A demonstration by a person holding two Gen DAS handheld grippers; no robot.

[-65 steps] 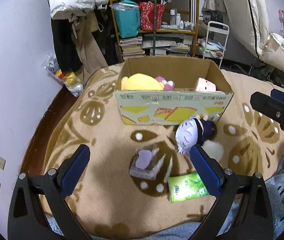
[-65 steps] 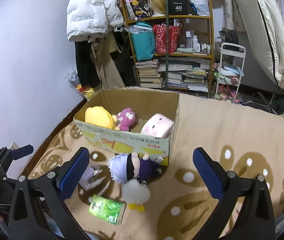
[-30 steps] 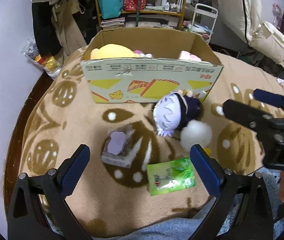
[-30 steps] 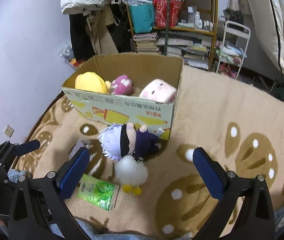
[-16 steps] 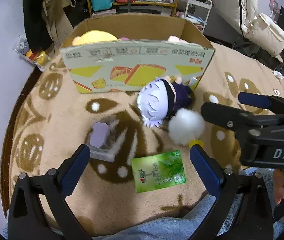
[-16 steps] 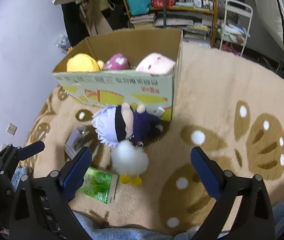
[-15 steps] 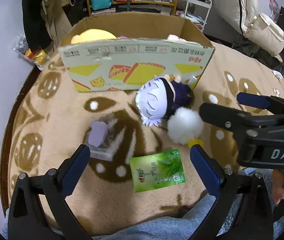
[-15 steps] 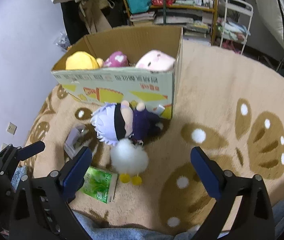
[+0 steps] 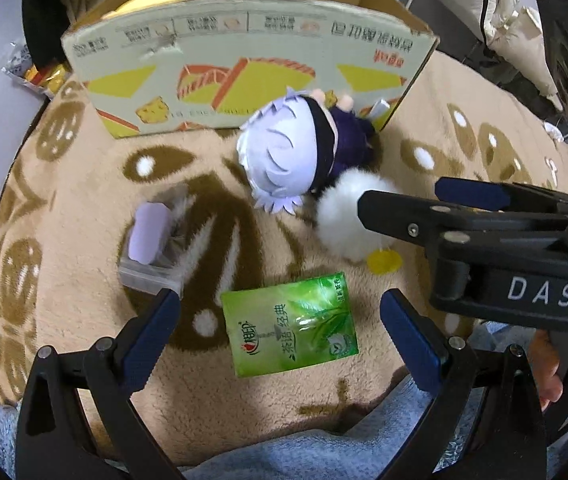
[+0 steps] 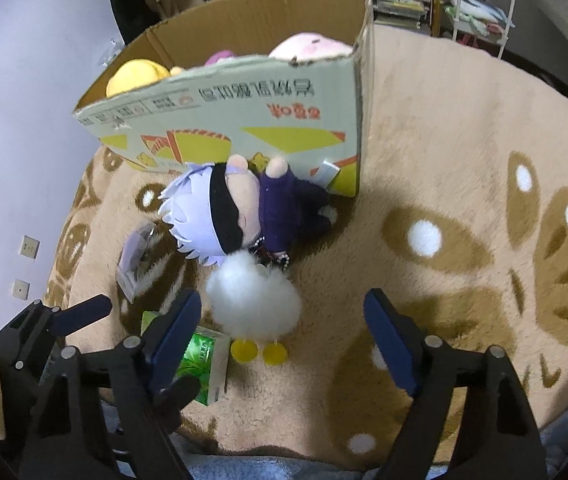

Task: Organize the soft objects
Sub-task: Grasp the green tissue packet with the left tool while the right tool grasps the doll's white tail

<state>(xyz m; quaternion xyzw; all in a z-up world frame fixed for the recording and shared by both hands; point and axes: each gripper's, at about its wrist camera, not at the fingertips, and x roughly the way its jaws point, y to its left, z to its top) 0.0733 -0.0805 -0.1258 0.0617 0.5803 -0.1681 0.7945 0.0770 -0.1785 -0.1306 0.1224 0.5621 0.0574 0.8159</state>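
A white fluffy chick plush [image 10: 254,302] with yellow feet lies on the tan rug, also in the left wrist view [image 9: 341,220]. A lilac-haired doll [image 10: 228,212] in a dark purple outfit lies behind it, against the cardboard box [image 10: 244,108]; the doll also shows in the left wrist view [image 9: 295,156]. The box holds a yellow plush [image 10: 136,74] and a pink plush [image 10: 311,46]. My right gripper [image 10: 282,324] is open just above the chick. My left gripper [image 9: 280,324] is open over a green tissue pack [image 9: 291,322].
A clear packet with a lilac item [image 9: 152,244] lies left of the tissue pack. The box wall [image 9: 244,60] stands close ahead. A purple wall [image 10: 16,120] is at left. A shelf unit and a white cart [image 10: 479,0] stand behind the rug.
Both grippers have moved forward and down toward the rug. The right gripper now hangs just over the chick plush, the left over the green pack. Both stay open.
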